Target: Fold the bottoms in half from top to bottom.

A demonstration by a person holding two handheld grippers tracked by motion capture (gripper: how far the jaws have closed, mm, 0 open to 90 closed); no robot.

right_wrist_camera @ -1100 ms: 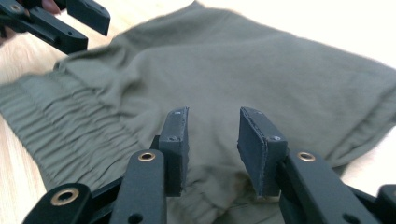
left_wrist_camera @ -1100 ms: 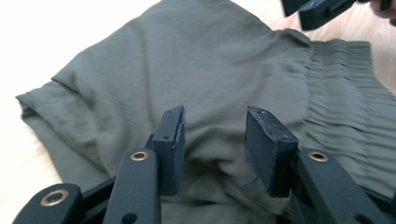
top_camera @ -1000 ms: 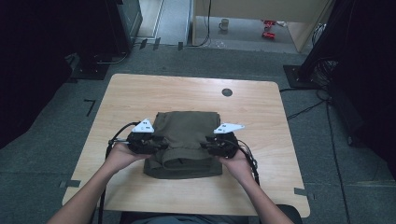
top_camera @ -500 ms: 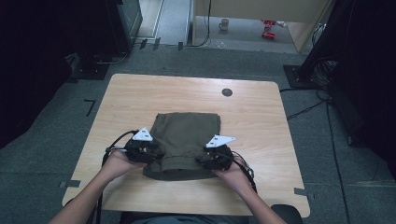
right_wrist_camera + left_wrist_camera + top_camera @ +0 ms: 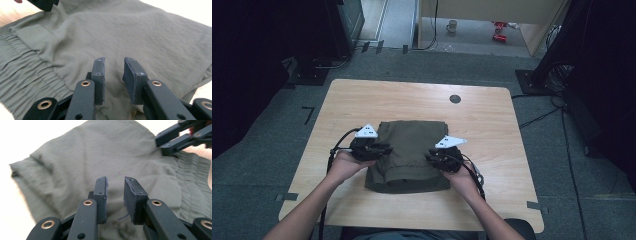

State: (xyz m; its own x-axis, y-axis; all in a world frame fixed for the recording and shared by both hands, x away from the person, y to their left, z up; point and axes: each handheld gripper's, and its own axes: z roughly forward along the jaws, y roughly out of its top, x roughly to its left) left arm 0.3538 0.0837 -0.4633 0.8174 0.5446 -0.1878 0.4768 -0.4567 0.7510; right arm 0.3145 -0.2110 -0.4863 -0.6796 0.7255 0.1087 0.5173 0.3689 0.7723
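The soft, limp olive-green folded cloth garment (image 5: 408,155) at frame centre suits edge pinches; left gripper (image 5: 115,185) and right gripper (image 5: 114,65), jaws just narrowed yet slightly apart, grip nothing.

No text, label, brand, number or sign can be read anywhere here.
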